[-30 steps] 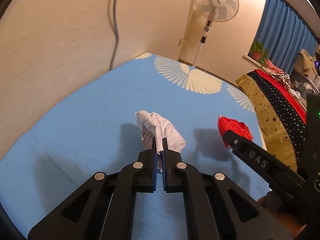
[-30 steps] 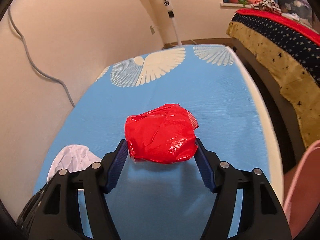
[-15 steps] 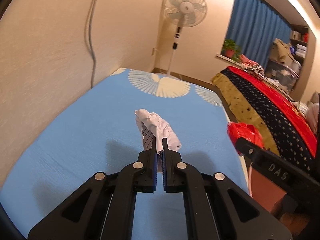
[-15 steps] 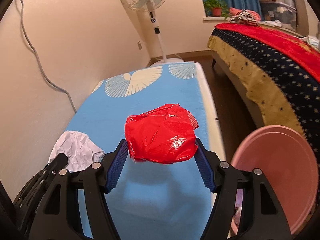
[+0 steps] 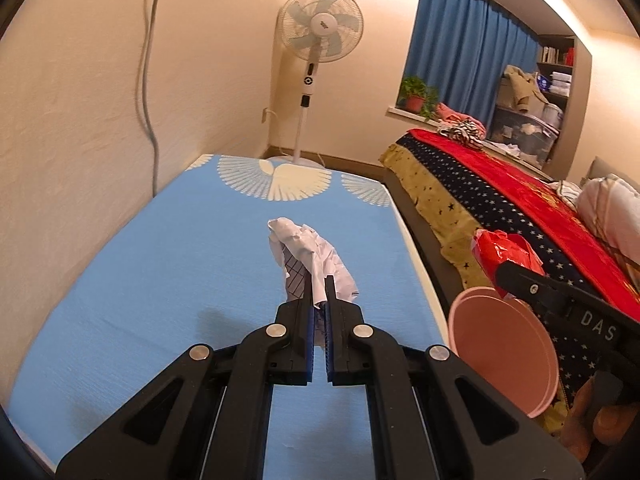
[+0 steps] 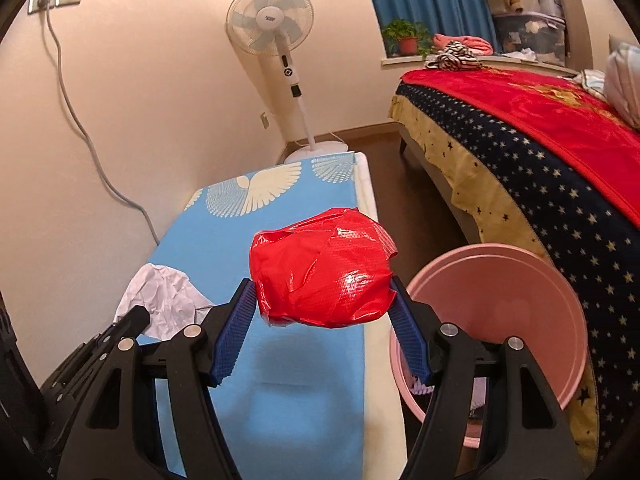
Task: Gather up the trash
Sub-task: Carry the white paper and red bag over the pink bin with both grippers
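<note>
Carrying both pieces of trash toward the bin is the step I am judging to be in hand. On my left, my left gripper [image 5: 318, 296] is pinching the crumpled white paper [image 5: 310, 254], its jaws nearly together on a lower fold, and I am holding it clear above the blue mattress [image 5: 160, 280]. To the right of that, my right gripper [image 6: 322, 310] is clamping the red plastic wad [image 6: 322, 272] between widely spread jaws, above the mattress's right edge. Farther right, the pink bucket [image 6: 560, 304] is standing on the floor, in the gap between the mattress and the bed [image 6: 540, 152], just beside both. Next, I am thinking each wad needs bringing over the bucket's open mouth before I let go, red one first since it is nearer. The gap is looking narrow, so I am minding the bucket rim and the bed's hanging blanket; above the mattress I am seeing free room.
</note>
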`<state>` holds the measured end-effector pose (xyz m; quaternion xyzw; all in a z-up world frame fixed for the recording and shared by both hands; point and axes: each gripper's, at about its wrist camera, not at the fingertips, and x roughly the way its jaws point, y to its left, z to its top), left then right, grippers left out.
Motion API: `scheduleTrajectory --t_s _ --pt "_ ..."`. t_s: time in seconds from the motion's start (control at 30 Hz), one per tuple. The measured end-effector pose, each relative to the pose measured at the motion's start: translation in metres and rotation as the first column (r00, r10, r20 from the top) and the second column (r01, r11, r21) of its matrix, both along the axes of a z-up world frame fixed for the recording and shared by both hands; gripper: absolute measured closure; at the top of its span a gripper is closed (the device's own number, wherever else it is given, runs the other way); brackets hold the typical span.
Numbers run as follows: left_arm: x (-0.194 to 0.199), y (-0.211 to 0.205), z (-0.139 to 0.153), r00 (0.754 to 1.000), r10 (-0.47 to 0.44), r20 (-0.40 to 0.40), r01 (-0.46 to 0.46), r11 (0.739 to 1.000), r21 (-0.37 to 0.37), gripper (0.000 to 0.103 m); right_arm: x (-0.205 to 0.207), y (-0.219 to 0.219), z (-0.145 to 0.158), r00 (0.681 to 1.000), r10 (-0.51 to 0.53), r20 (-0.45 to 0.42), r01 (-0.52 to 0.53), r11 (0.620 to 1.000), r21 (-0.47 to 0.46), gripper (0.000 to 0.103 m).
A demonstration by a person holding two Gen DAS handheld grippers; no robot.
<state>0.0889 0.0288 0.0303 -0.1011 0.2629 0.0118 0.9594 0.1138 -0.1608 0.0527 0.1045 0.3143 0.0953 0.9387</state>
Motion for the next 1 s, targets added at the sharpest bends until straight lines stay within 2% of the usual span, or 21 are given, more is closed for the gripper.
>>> scheduleTrajectory --t_s 0.23,0.4,1.0 --pt "-0.008 -0.009 0.000 0.999 -0.042 -0.002 0.042 0.999 0.008 0.099 -0.022 -0.017 0.002 1.000 -0.011 0.021 0.011 1.000 -0.008 0.037" --pt "-0.014 -0.017 -0.006 0.997 -0.074 -0.017 0.075 0.997 0.029 0.099 -0.030 -0.032 -0.003 0.999 -0.051 0.001 0.051 0.998 0.031 0.037" --pt "-0.032 -0.031 -0.002 0.994 -0.113 0.012 0.112 0.993 0.042 0.099 -0.057 -0.034 0.003 0.998 -0.053 0.043 0.051 0.998 0.032 0.037"
